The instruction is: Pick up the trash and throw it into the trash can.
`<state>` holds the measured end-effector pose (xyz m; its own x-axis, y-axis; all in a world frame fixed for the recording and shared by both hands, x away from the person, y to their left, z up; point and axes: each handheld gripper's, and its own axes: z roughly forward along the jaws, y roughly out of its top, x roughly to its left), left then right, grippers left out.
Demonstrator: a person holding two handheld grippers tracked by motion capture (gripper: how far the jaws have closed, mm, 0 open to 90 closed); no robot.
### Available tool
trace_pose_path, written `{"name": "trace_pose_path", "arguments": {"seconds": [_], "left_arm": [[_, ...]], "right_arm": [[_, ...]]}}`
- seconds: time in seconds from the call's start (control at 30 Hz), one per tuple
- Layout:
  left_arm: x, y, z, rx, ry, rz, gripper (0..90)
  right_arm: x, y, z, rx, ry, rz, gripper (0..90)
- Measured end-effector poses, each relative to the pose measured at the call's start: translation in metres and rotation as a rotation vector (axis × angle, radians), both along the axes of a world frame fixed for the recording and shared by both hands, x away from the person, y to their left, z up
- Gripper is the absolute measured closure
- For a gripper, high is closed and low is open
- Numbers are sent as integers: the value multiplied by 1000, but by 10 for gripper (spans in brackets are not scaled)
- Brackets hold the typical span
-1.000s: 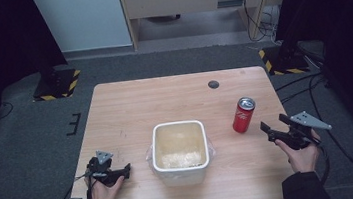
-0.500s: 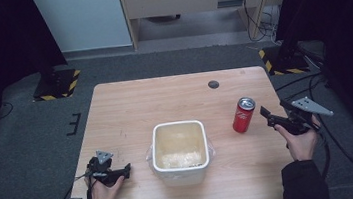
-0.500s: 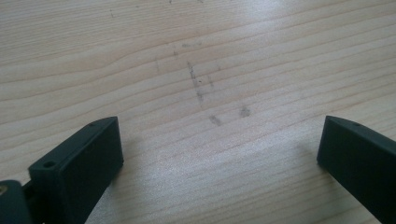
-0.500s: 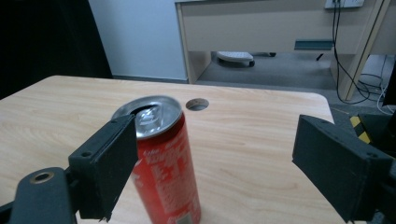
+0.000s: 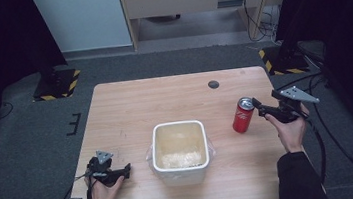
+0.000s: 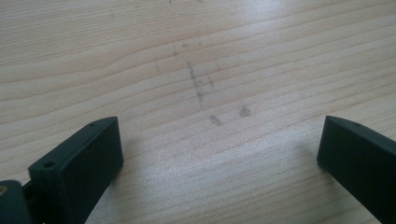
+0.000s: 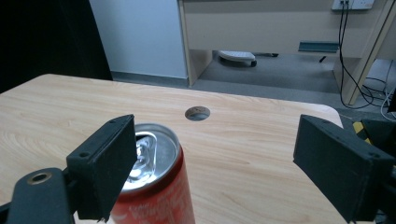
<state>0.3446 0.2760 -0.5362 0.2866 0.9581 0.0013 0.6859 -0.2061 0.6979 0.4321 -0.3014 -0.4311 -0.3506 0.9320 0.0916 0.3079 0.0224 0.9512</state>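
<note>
Beside the red can (image 5: 242, 115), right hand-held gripper (image 5: 262, 110) spread wide, raised above counter (image 5: 164, 101), holding nothing. Left hand-held gripper (image 5: 122, 172) spread, resting low, empty.

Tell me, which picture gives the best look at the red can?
The right gripper view: the red can sits close up, its silver top and pull tab clear beside the right tool. The high view shows the whole can, small, upright on the table. The left gripper view looks at bare wood.
</note>
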Motion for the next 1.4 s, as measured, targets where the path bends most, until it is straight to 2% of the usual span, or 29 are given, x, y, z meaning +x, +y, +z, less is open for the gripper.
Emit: {"name": "trace_pose_path", "arguments": {"seconds": [0.17,0.37,0.5,0.57,0.8,0.9,1.03,1.2,1.4], "left_arm": [[0,0,0,0,0,2,0],[0,-1,0,0,0,5,0],[0,-1,0,0,-1,7,0],[0,-1,0,0,0,7,0],[0,-1,0,0,0,7,0],[0,-1,0,0,0,7,0],[0,-1,0,0,0,7,0],[0,-1,0,0,0,7,0],[0,-1,0,0,0,7,0]], "right_arm": [[6,0,2,9,-4,3,136],[4,-9,7,23,-21,5,135],[4,-12,6,45,-25,9,134],[4,-9,4,58,-20,21,134],[8,6,-6,26,6,85,135],[7,13,-10,35,16,110,139],[7,18,-14,26,22,123,145],[7,19,-17,55,29,134,156],[5,19,-14,60,12,144,166]]}}
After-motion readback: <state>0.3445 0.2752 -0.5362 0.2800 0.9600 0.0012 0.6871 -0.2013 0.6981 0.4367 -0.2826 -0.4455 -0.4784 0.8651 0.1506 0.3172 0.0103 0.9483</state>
